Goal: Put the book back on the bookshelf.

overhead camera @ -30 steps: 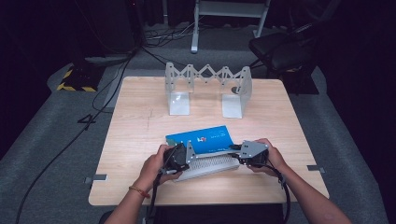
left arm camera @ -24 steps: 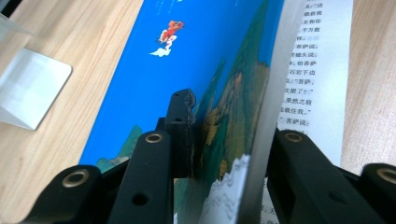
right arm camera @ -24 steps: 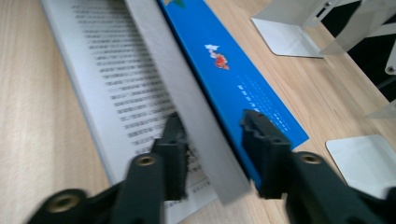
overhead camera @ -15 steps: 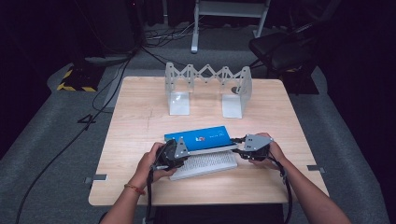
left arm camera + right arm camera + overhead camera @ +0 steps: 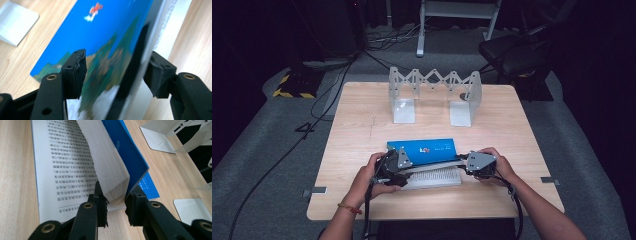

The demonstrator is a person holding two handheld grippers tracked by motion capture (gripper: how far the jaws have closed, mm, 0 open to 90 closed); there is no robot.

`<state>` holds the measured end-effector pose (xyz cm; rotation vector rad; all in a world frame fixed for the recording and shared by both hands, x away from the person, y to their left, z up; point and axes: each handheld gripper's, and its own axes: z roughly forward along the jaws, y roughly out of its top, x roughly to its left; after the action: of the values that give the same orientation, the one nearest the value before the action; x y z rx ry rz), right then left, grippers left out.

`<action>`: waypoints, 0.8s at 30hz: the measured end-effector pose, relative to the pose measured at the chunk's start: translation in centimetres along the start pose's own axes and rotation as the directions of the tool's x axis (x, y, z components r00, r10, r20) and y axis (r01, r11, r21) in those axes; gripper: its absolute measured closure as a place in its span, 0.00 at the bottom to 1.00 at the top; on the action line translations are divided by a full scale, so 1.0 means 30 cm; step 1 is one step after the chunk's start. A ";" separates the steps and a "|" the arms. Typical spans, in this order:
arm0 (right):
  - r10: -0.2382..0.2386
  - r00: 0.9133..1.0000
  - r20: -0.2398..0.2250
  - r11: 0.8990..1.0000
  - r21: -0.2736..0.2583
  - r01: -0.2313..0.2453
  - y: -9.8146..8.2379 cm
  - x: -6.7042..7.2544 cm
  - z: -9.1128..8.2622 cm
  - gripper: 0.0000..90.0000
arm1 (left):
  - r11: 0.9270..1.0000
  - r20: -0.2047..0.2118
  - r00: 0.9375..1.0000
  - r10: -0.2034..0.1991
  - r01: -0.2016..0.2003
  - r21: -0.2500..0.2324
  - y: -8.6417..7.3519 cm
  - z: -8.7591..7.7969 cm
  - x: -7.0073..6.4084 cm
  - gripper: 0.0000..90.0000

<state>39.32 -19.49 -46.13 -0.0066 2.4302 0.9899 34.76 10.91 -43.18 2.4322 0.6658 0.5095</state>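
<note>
Book (image 5: 424, 152): open near the worktop's (image 5: 362, 110) 6 o'clock edge, blue cover lifted.
Room: bare wood around it; folding rack (image 5: 434, 95) well apart at 12 o'clock.
Left tool (image 5: 115, 72): jaws just widened, straddling the cover, pads apart from it.
Right tool (image 5: 116, 203): clamped on the lifted page block; its view shows printed text.
</note>
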 end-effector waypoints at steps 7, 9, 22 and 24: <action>0.028 1.000 0.011 0.999 0.016 -0.028 0.019 0.007 0.004 0.80 | 0.996 -0.016 0.999 -0.029 0.027 -0.084 0.078 0.044 -0.075 0.37; 0.027 1.000 0.013 0.999 0.019 -0.027 0.022 0.008 0.004 0.80 | 0.996 -0.014 1.000 -0.022 0.021 -0.086 0.091 0.054 -0.085 0.37; 0.054 0.998 0.016 0.998 0.030 -0.054 0.057 0.022 0.007 0.81 | 0.992 -0.096 0.995 -0.025 0.012 -0.125 0.114 0.090 -0.094 0.31; 0.048 0.999 0.014 0.998 0.032 -0.049 0.058 0.027 0.010 0.81 | 0.992 -0.089 0.996 -0.017 0.006 -0.127 0.112 0.089 -0.096 0.30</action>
<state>38.43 -17.88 -45.55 0.0704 2.4442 0.9678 34.88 5.77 -43.82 2.2966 0.6639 0.6399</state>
